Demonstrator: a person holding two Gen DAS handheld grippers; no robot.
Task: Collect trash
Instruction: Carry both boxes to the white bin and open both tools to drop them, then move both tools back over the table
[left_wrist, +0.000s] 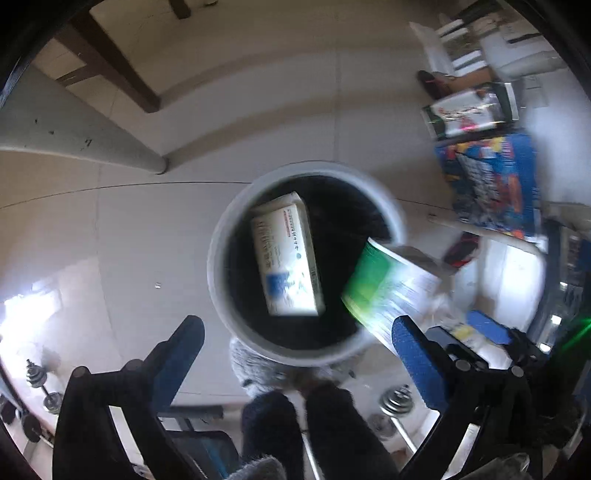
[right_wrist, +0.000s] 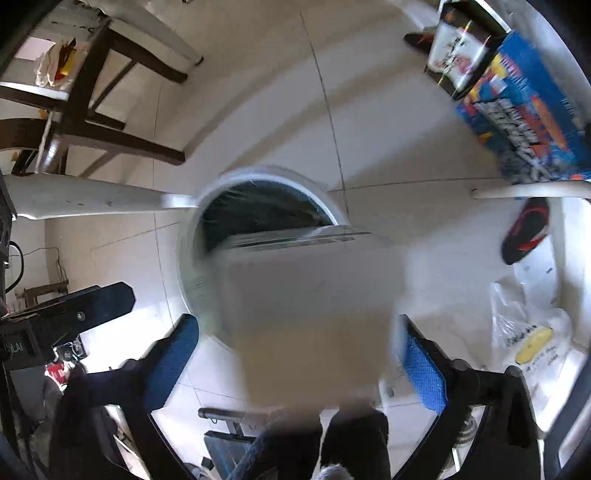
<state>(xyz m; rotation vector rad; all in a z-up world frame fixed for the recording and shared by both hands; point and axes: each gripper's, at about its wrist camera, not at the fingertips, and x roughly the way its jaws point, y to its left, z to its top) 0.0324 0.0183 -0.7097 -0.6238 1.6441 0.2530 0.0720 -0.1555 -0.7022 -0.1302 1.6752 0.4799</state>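
1. A pale tiled floor (left_wrist: 155, 229) is shown from above in both wrist views, with dark wooden chair legs (left_wrist: 110, 62) toward 11 o'clock.
2. A round white waste bin lined with a black plastic bag (left_wrist: 221, 258) is seen at the centre of the left wrist view; in the right wrist view its rim (right_wrist: 266, 173) lies just above centre.
3. A stack of printed cardboard boxes, blue and white (left_wrist: 487, 177), is seen on the floor at 2 o'clock, well apart from the bin.
4. A blurred green-and-white carton (left_wrist: 388, 288) is seen at 4 o'clock of the bin, overlapping its rim. It fills the middle of the right wrist view (right_wrist: 314, 314) between the blue pads. Whether it is gripped or already falling cannot be told.
5. A white medicine box with blue print (left_wrist: 288, 258) is seen lying inside the bin, tilted against the liner.
6. A crumpled white plastic bag with a yellow mark (right_wrist: 528, 332) is seen on the floor at 4 o'clock of the right wrist view; it is judged to be uncollected trash.
7. The left gripper (left_wrist: 295, 365) is held over the bin with its fingers wide apart and nothing between them.
8. The right gripper (right_wrist: 301, 362) has its fingers spread; contact with the carton is not resolved.
9. Progress is judged as partial: one box binned, one carton at the rim, at least the bag left.
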